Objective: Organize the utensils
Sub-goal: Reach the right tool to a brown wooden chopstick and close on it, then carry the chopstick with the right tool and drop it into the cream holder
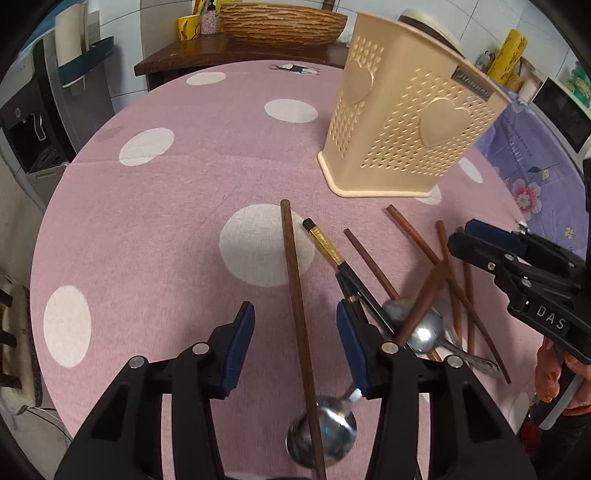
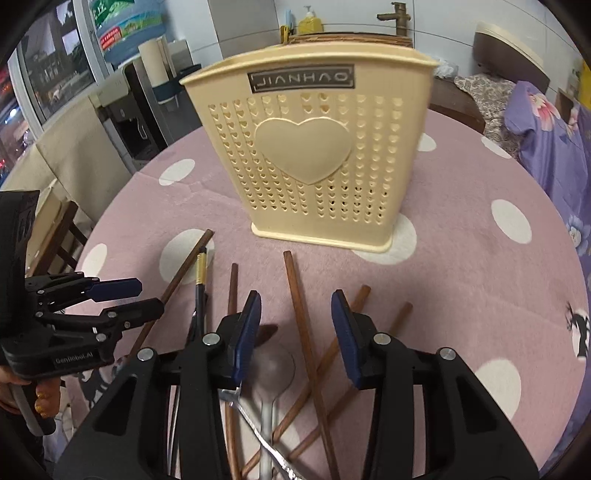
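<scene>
A cream perforated utensil holder [image 1: 402, 122] with heart shapes stands upright on the pink dotted tablecloth [image 1: 166, 206]; it also shows in the right wrist view [image 2: 314, 155]. Several brown wooden chopsticks [image 1: 373, 264] [image 2: 301, 314], a black chopstick with a gold band [image 1: 327, 245] [image 2: 200, 273] and metal spoons [image 1: 424, 330] [image 2: 271, 373] lie jumbled in front of it. My left gripper [image 1: 295, 345] is open, its jaws either side of a long brown chopstick [image 1: 295, 291] lying over a spoon bowl [image 1: 325, 437]. My right gripper [image 2: 295, 336] is open above the pile, straddling a brown chopstick.
A wooden side table [image 1: 207, 55] with a woven basket [image 1: 280, 22] stands behind the round table. A water dispenser [image 1: 33, 122] stands at left. A purple floral cloth [image 1: 535, 166] covers something at right. A wooden chair [image 2: 55, 236] stands by the table edge.
</scene>
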### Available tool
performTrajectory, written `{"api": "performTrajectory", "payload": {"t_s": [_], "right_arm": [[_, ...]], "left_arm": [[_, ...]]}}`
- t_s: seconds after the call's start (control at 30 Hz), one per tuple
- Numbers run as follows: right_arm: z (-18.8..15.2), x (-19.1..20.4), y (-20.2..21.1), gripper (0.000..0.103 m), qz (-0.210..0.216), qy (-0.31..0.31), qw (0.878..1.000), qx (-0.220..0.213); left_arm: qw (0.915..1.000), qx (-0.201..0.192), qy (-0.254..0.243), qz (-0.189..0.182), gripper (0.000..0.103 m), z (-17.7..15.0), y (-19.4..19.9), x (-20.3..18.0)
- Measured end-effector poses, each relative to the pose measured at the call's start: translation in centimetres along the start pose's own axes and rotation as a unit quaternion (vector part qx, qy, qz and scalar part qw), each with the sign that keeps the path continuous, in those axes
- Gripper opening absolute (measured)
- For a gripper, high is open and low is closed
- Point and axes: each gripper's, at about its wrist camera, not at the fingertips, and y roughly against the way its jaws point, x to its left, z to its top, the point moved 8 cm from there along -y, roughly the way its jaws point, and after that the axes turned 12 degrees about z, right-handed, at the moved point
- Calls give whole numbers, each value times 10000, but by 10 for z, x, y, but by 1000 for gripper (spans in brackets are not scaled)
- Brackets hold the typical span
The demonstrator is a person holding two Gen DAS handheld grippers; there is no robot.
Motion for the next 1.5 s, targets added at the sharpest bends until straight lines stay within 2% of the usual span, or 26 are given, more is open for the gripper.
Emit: {"api": "performTrajectory", "payload": {"t_s": [0.1,0.27,0.43,0.67,0.97,1.13,1.27,1.37,1.5], "right_arm": [[2,-2,-12,39,26,45,9998,197],[2,-3,-24,36,42,94,9990,428],[1,-3,-35,28,37,50,9983,582],[0,-1,-50,22,-103,97,9967,799],[6,3,-61,9,-308,216,9955,867],[8,4,-56,8,-243,73,9973,686],[11,6,-37,8,-120,20,9990,426],[14,5,-10,8,-49,0,9999,164],[24,4,32,8,-29,9,9997,-235]], "left_arm": [[9997,206,-93,-17,44,2,-12,-5],[9996,181,-168,115,40,6,-11,-3],[9996,214,-144,152,36,12,-14,-1],[9989,230,-211,353,24,30,-25,-6],[9972,264,-246,650,10,51,-37,-9],[9975,247,-116,655,9,54,-40,-6],[9990,221,74,390,8,53,-35,-2],[9996,28,178,216,8,60,-18,2],[9987,-455,152,164,8,69,25,1]]}}
